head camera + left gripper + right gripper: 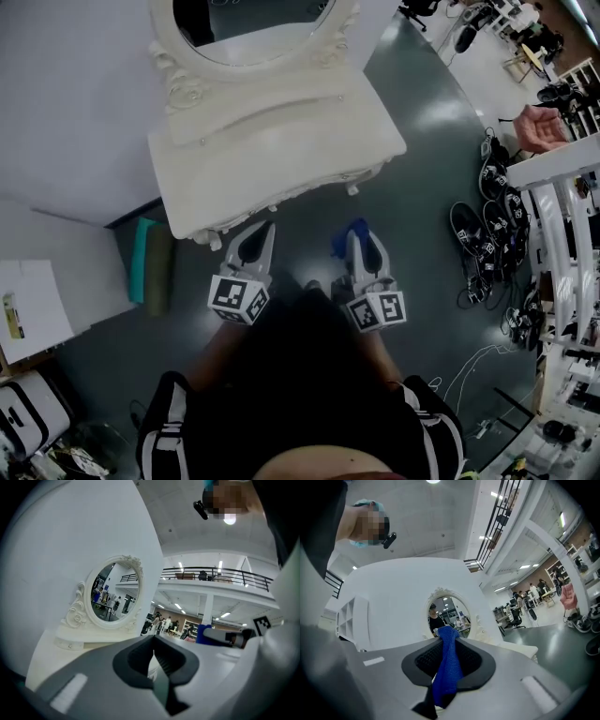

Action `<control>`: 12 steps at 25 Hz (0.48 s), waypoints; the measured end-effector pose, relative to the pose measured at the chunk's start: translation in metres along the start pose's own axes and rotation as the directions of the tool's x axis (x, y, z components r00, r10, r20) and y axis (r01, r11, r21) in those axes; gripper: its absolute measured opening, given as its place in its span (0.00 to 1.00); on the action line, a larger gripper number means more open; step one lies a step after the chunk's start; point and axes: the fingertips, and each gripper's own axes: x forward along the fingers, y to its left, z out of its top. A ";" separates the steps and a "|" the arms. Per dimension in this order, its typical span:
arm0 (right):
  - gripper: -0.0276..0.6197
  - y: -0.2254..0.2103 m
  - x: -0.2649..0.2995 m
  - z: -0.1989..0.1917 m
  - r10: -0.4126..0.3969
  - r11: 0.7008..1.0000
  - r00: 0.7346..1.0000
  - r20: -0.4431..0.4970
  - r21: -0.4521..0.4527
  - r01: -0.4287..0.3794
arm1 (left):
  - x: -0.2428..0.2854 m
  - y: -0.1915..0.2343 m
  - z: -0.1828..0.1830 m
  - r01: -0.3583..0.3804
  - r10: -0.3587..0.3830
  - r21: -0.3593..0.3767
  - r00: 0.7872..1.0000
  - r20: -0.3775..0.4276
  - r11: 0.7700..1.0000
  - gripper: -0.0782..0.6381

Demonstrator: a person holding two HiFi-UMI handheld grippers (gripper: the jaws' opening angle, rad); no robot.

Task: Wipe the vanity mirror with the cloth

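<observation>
The step in hand, as I am judging it, is carrying the cloth up to the glass; no wiping is under way yet. The right gripper [364, 255] is pinching a blue knitted cloth [446, 663] between its jaws, with a short tuft poking out past the tips and the rest hanging down between the pads. The left gripper [154, 665] is showing its jaws pressed together with nothing between them.

The oval vanity mirror in its carved white frame [449, 616] is standing upright at the back of the white vanity worktop [281, 141], ahead of and above both grippers. From the head view, both grippers are hovering low in front of the worktop's near edge, well apart from the glass [253, 28]. The cloth is aiming roughly at the mirror in the right gripper view, yet touching nothing.

To do this well, the right gripper is needing to rise and reach forward over the worktop, meeting the glass with the soft tuft first. As little cloth is sticking out, a tilted approach is seeming wise, so that the hard jaw tips are not scraping the glass or catching the carved frame.
</observation>
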 end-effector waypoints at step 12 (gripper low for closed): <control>0.14 -0.001 0.045 -0.020 0.020 0.999 0.999 -0.044 0.032 -0.019 | 0.031 0.029 0.010 -0.027 0.027 -0.019 0.999 0.018 0.999 0.12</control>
